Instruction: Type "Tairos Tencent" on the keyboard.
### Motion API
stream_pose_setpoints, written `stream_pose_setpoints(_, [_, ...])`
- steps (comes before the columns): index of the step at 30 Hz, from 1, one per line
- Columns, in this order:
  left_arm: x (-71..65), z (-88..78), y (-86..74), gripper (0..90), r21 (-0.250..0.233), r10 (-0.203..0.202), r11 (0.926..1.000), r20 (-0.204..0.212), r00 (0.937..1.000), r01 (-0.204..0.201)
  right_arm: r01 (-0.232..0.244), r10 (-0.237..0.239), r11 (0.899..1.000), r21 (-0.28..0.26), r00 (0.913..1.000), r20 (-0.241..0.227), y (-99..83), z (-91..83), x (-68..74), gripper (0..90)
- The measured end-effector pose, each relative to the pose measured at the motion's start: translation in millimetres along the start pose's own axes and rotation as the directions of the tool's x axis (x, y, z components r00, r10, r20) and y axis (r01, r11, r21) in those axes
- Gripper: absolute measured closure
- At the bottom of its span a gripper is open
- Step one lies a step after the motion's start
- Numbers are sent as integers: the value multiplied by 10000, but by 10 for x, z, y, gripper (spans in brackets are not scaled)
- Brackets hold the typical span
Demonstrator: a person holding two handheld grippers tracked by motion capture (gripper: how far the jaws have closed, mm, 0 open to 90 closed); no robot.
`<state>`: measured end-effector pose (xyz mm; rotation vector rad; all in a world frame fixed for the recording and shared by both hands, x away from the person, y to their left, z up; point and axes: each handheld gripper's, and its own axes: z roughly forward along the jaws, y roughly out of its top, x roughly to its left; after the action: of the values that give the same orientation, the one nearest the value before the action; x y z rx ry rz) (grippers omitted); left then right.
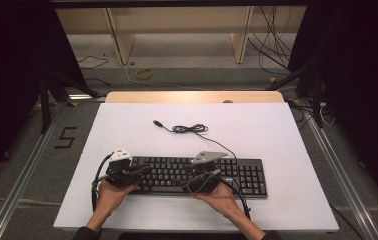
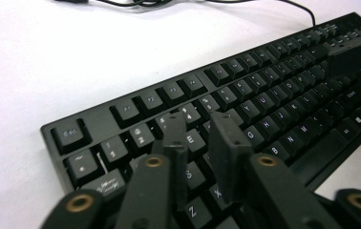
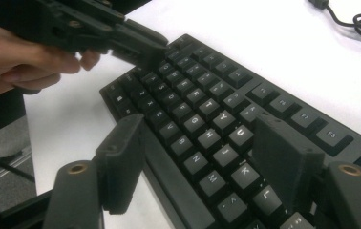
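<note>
Keyboard first: a black full-size plastic keyboard [image 1: 197, 175] lies flat on the white rectangular table top [image 1: 257, 135], near the person's edge, with its thin black cable [image 1: 192, 129] running off toward the far side and bunched in a small coil. The left gripper [image 2: 202, 129] hovers low over the keyboard's left end, above the letter keys by E and D; its two black jaws stand close together with a narrow gap and nothing between them. Whether they touch a key is hard to tell. The right gripper [image 3: 202, 143] sits above the middle of the keyboard, jaws spread wide over the J and K keys, grasping nothing. Each is held in a bare hand [image 1: 111, 196].
</note>
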<state>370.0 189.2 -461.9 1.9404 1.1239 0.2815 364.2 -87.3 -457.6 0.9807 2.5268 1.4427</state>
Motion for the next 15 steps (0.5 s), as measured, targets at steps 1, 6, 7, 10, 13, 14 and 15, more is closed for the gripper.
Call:
stream_pose_setpoints(1, [-1,18,9,800,61,43,10000,38,10000,-44,8,-8,10000,-7,10000,-3,-5,-7,0,354])
stream_pose_setpoints(6, [-12,100,27,880,317,189,9993,93,9998,-191,18,-18,10000,-51,10000,-2,-34,-35,4,341])
stream_pose_setpoints(7, [-15,113,32,888,364,203,9991,80,9998,-206,22,-22,10000,-45,10000,-26,-39,-38,4,339])
stream_pose_setpoints(10, [-24,151,55,889,459,235,9987,104,9997,-239,48,-48,10000,-54,10000,-24,-55,-53,9,333])
stream_pose_setpoints(13, [-31,196,65,890,623,293,9976,98,9995,-298,23,-23,10000,-73,10000,-5,-72,-73,9,328])
stream_pose_setpoints(14, [-35,213,64,890,679,250,9974,61,9997,-254,11,-11,10000,-80,10000,-5,-78,-80,7,327])
stream_pose_setpoints(15, [-33,220,63,890,723,269,9970,57,9996,-272,7,-7,10000,-86,10000,-8,-85,-88,6,326])
